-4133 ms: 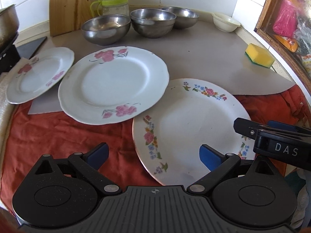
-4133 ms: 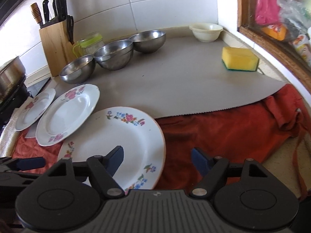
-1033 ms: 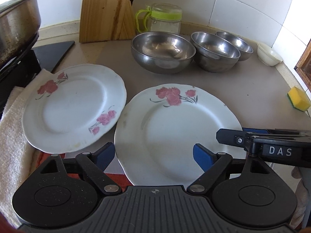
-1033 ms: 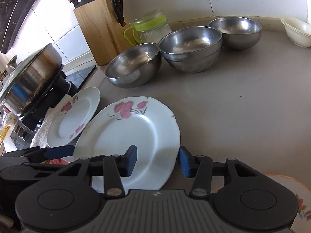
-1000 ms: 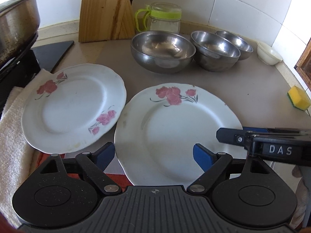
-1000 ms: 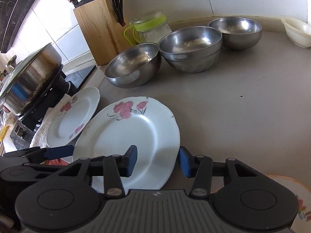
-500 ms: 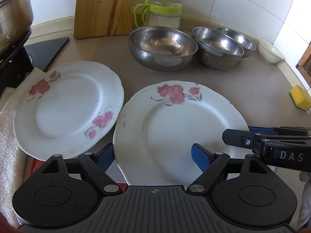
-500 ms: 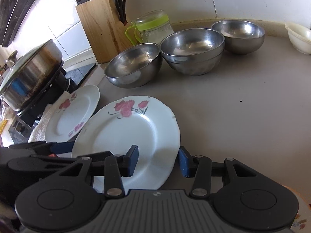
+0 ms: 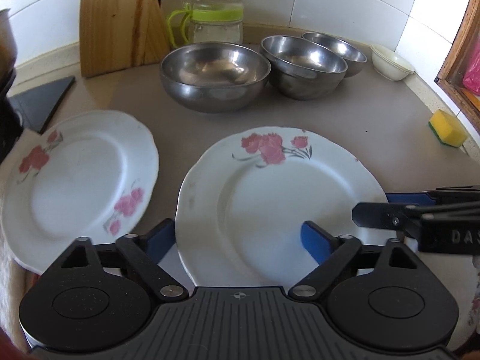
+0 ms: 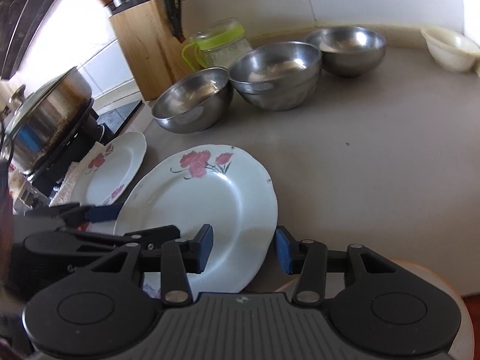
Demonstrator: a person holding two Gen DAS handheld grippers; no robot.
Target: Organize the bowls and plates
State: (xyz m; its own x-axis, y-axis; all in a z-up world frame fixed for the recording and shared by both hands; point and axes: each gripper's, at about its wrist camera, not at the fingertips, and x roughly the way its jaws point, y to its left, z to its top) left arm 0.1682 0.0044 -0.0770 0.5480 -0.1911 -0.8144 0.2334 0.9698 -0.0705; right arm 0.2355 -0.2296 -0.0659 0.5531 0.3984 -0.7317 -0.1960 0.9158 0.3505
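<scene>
While my left fingers [image 9: 237,237] are spreading wider around the near rim of the white scalloped plate with pink flowers [image 9: 279,195], nothing is clamped.

My right fingers [image 10: 244,247] straddle its right rim, parted, not pressing. It lies on the grey surface [image 9: 360,114]: stiff, glazed, slippery, breakable; take the rim. "DAS" shows on the right tool.

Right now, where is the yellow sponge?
In the left wrist view the yellow sponge lies at the far right of the counter, below the wooden frame.
</scene>
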